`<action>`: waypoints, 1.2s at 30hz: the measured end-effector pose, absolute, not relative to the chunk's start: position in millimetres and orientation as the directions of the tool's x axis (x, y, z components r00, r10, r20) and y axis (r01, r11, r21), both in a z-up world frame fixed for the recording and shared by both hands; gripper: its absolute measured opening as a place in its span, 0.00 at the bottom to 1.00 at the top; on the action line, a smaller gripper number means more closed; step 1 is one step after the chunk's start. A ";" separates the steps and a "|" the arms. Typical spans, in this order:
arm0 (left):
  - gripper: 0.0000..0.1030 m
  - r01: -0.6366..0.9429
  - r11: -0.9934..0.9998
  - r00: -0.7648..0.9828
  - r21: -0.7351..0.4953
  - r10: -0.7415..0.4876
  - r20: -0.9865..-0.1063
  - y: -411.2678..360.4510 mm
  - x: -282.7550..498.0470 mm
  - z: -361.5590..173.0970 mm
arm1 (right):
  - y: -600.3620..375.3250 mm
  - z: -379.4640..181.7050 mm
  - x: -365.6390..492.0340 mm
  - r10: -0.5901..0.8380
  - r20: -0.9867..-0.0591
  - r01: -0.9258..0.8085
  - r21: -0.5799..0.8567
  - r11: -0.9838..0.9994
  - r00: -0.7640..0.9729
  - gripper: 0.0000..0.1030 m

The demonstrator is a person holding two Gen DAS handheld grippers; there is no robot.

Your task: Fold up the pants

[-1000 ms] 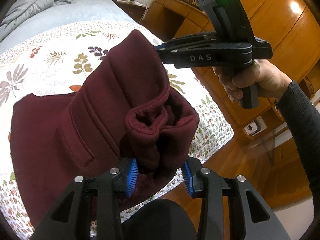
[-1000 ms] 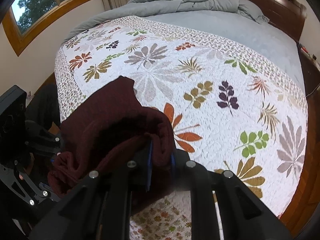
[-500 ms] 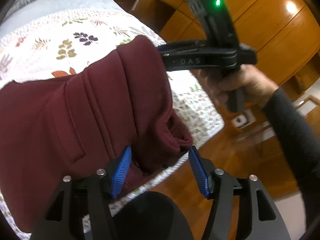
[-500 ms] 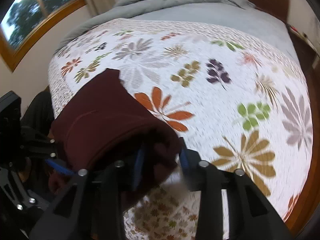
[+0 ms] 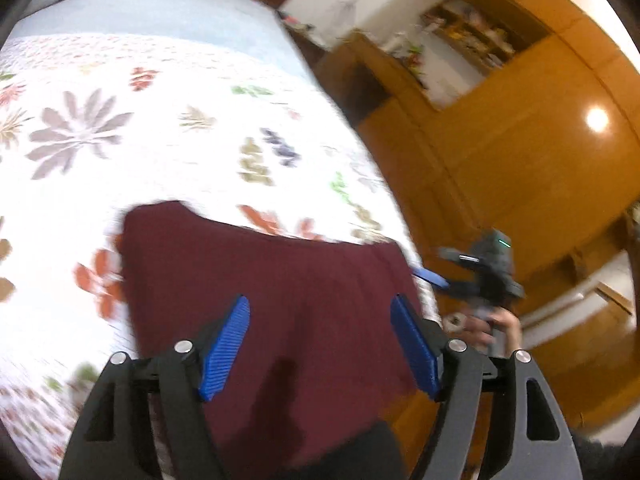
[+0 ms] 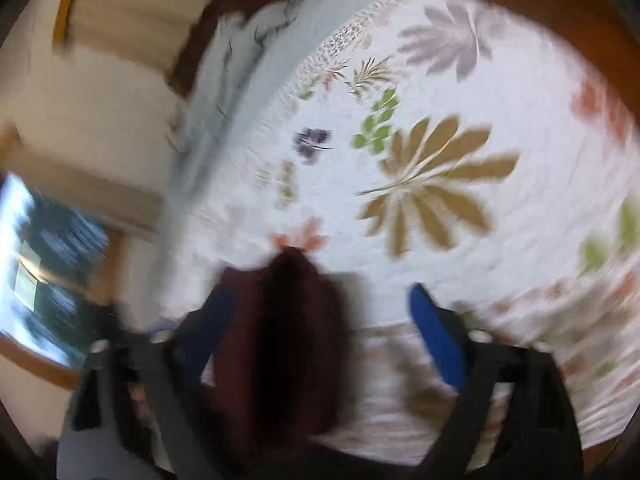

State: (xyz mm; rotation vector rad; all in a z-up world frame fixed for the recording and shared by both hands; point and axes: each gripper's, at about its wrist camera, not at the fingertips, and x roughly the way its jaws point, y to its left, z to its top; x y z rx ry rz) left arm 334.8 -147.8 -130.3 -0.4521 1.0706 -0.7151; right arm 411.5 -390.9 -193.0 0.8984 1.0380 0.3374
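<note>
Maroon pants (image 5: pixel 280 280) lie on the leaf-printed quilt (image 5: pixel 168 152), both grippers apart from them.

From the left wrist view, the pants rest flat on the near part of the quilt, close to its right edge, folded into a broad block. The left gripper (image 5: pixel 320 344) hovers over the pants; its jaws have just been opening and now stand wide, the blue pads (image 5: pixel 224 356) pressing on nothing. To the right of the pants, just past the quilt edge, the right gripper (image 5: pixel 444 268) is seen in a hand (image 5: pixel 490 326). In the blurred right wrist view, this gripper (image 6: pixel 320 320) also has just been opening; its jaws stand wide, with a dark bulge of the pants (image 6: pixel 288 320) between them, nearer the left finger, not pinched.
</note>
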 end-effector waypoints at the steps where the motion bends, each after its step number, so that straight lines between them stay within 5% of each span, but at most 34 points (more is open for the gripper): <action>1: 0.71 0.269 0.692 0.277 -0.670 -0.722 -0.634 -141.9 346.7 -141.3 | -386.0 -197.7 414.6 0.657 -0.578 0.169 0.798 0.579 0.484 0.91; 9: 0.71 0.181 0.690 0.263 -0.701 -0.721 -0.641 -118.0 364.6 -178.8 | -321.9 -219.0 449.7 0.700 -0.635 0.136 0.765 0.630 0.328 0.85; 12: 0.71 0.204 0.699 0.284 -0.685 -0.712 -0.642 -118.4 360.6 -176.2 | -298.8 -211.2 453.6 0.668 -0.689 0.060 0.708 0.704 0.280 0.44; 13: 0.71 0.214 0.700 0.295 -0.681 -0.711 -0.638 -117.4 358.5 -174.6 | -292.8 -207.9 454.3 0.653 -0.706 0.041 0.687 0.725 0.274 0.21; 16: 0.71 0.224 0.689 0.315 -0.690 -0.721 -0.617 -113.2 356.5 -169.6 | -278.5 -198.9 456.0 0.619 -0.737 0.008 0.645 0.764 0.270 0.14; 20: 0.71 0.243 0.680 0.380 -0.692 -0.723 -0.577 -100.7 351.0 -163.3 | -241.6 -156.6 460.3 0.584 -0.748 -0.154 0.567 0.809 0.315 0.13; 24: 0.72 0.233 0.679 0.413 -0.697 -0.717 -0.561 -91.6 347.3 -166.0 | -226.2 -128.8 453.1 0.645 -0.650 -0.329 0.555 0.764 0.401 0.12; 30: 0.71 0.187 0.708 0.404 -0.681 -0.687 -0.604 -92.5 351.6 -181.9 | -301.7 -229.3 469.4 0.539 -0.771 0.076 0.593 0.801 0.338 0.14; 33: 0.72 0.225 0.709 0.426 -0.668 -0.688 -0.587 -92.7 351.4 -170.8 | -309.1 -225.3 458.5 0.597 -0.708 0.061 0.662 0.747 0.378 0.29; 35: 0.72 0.243 0.710 0.425 -0.661 -0.690 -0.585 -94.8 356.2 -164.9 | -305.5 -217.1 452.2 0.614 -0.691 0.060 0.681 0.730 0.382 0.64; 36: 0.72 0.240 0.710 0.426 -0.662 -0.690 -0.585 -94.9 358.4 -164.3 | -303.9 -214.2 448.4 0.610 -0.694 0.068 0.680 0.730 0.383 0.67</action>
